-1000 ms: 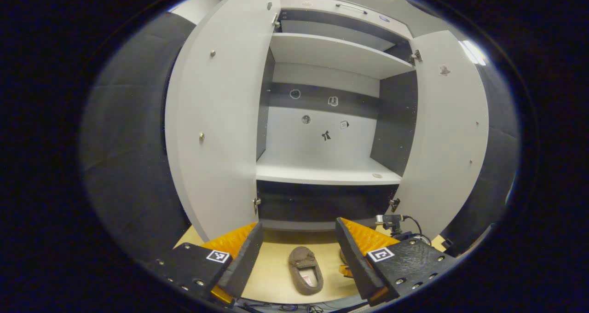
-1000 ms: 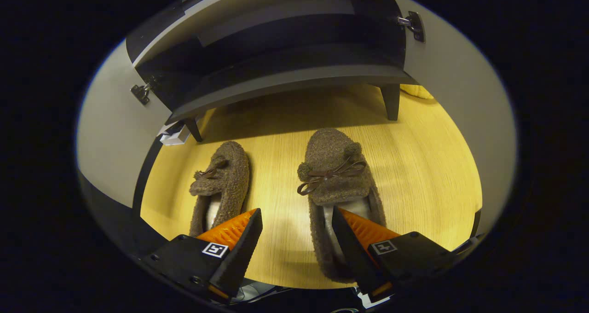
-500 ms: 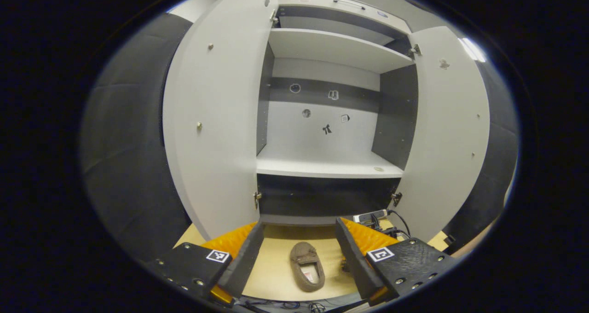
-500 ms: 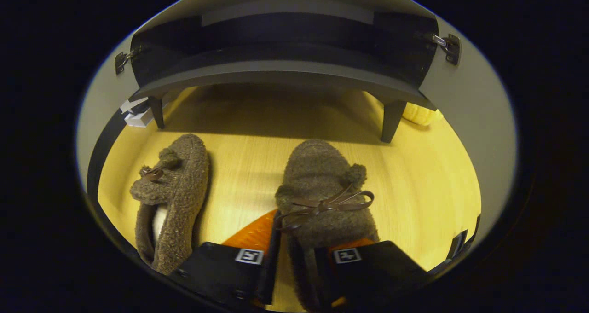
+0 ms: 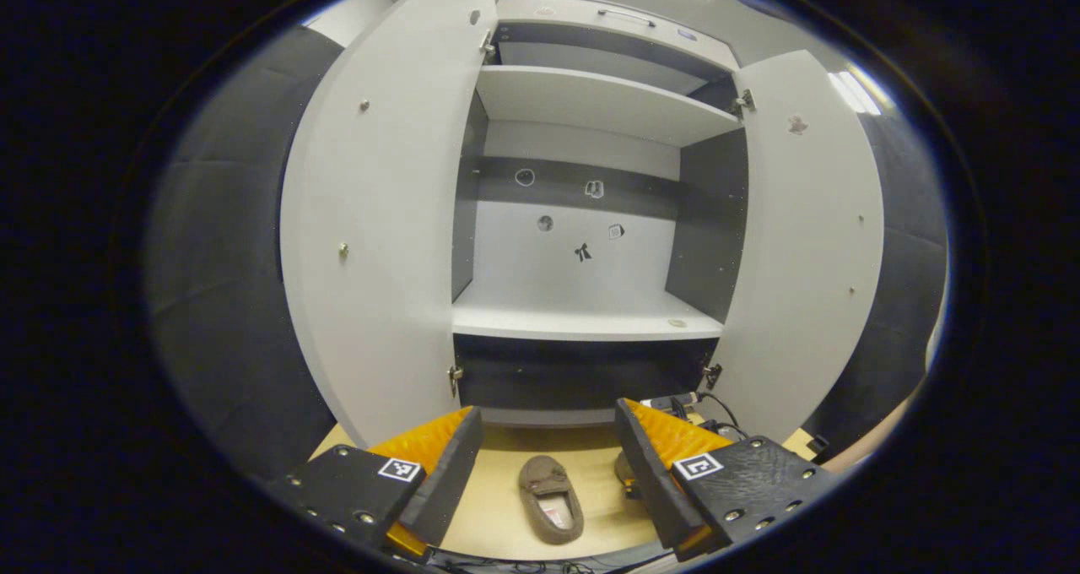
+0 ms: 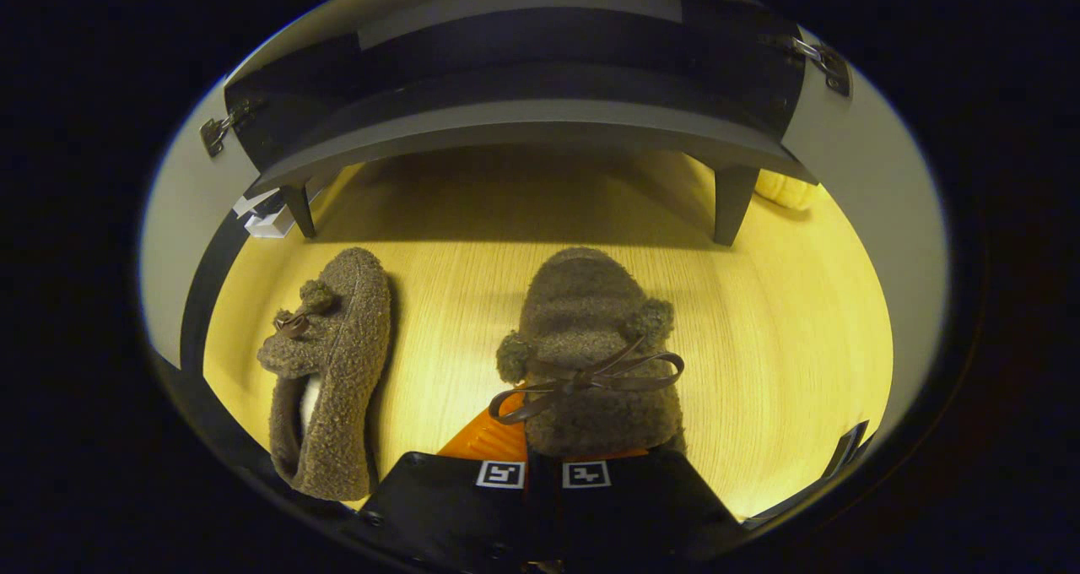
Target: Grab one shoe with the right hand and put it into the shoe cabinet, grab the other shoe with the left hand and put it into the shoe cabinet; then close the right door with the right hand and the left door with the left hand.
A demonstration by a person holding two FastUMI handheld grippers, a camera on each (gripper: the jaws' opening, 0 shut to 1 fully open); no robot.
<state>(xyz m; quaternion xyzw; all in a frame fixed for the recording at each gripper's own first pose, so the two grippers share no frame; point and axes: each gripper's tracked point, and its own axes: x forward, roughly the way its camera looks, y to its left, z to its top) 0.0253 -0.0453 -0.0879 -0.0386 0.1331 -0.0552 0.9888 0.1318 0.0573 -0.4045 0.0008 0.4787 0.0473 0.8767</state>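
The task is at its first step. In the right gripper view the right gripper (image 6: 544, 473) has its fingers drawn together on the rear part of the right-hand shoe (image 6: 591, 346), a fuzzy brown slipper with a dark bow; the two marker blocks sit almost touching, so I judge both fingers pinch the slipper's opening, though the contact itself is hidden under the gripper body. Whether that shoe is just off the floor (image 6: 785, 338) or resting on it I cannot tell. The other shoe (image 6: 329, 371) lies on the floor beside it, toward the left door's lower edge, untouched, its toe pointing at the shoe cabinet (image 6: 523, 127). In the left gripper view the left gripper (image 5: 544, 456) hangs well back from the cabinet with its fingers spread wide and nothing between them; far below it, one slipper (image 5: 550, 498) shows on the floor in front of the cabinet's base. Both doors stand fully open: the left door (image 5: 380, 219) and the right door (image 5: 810, 236) frame a pale lower shelf (image 5: 582, 321) that holds no shoe. So nothing is stowed so far. What is left: carry the gripped shoe up into the cabinet, fetch the second with the left gripper, then swing the right door and the left door shut.
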